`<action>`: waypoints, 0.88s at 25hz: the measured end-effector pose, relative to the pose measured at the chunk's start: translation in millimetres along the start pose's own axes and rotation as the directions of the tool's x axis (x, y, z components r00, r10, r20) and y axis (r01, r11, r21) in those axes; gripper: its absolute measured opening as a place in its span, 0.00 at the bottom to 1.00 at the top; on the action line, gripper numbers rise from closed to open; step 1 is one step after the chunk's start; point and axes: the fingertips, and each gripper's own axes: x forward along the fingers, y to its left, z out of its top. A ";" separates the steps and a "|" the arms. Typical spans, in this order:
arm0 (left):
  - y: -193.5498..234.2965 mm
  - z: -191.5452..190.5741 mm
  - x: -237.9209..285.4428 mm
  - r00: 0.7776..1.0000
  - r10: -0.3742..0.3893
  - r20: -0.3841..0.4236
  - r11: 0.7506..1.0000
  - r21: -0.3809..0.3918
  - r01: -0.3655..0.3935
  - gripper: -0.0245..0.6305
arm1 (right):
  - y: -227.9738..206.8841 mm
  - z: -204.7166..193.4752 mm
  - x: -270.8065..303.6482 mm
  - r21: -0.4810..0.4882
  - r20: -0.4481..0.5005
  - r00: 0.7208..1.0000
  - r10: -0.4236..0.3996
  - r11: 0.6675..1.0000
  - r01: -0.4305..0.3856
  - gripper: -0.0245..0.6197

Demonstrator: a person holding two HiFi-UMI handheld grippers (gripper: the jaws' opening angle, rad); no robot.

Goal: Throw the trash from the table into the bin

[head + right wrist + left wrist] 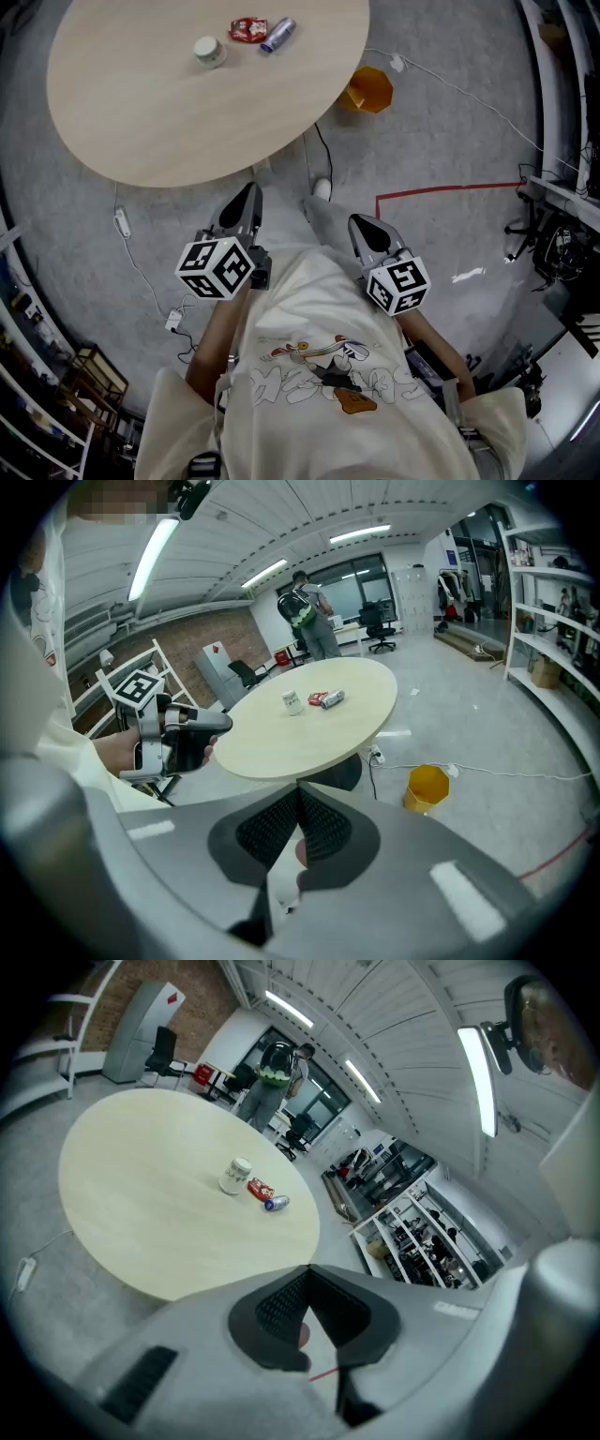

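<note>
We're standing back from the table (141, 112), so this is the very start: the approach, with nothing picked up yet. The left gripper (246, 202) is clenched, its jaws together at the tips and nothing between them. The right gripper (367, 231) is clenched and empty too. Both are held close to the body and point down and ahead.

From the head view the trash sits on the far part of the tabletop, at about twelve o'clock from us. There are three pieces in a short row: a small white tub (210, 51), a red packet (248, 30) at its three o'clock, and a can (278, 35) lying on its side right beside the packet. We cannot tell whether those two touch. The yellow bin (370, 89) stands on the floor at about one o'clock, just past the table's edge, with a white cable trailing near it.

By our reckoning the next move is to close in on the table and let a gripper's jaws spread before reaching. The trash lies well in from the near rim, so it calls for a long reach or a walk round toward the bin side. The tub looks the easiest first grab, upright and apart from the others
</note>
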 end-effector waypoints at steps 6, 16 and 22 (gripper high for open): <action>-76.3 -48.6 -51.1 0.992 0.062 0.110 0.996 0.052 -0.068 0.04 | -37.0 -14.7 -64.6 -0.048 0.043 0.998 0.046 0.998 -0.044 0.05; -141.0 -98.4 -69.5 0.969 0.139 0.205 0.989 0.028 -0.148 0.04 | -78.9 -25.0 -86.8 -0.064 0.082 0.990 0.119 0.991 -0.114 0.05; -148.3 -86.4 -80.4 0.958 0.148 0.244 0.985 0.048 -0.164 0.04 | -54.3 -6.4 -98.8 -0.041 0.191 0.947 0.258 0.966 -0.255 0.05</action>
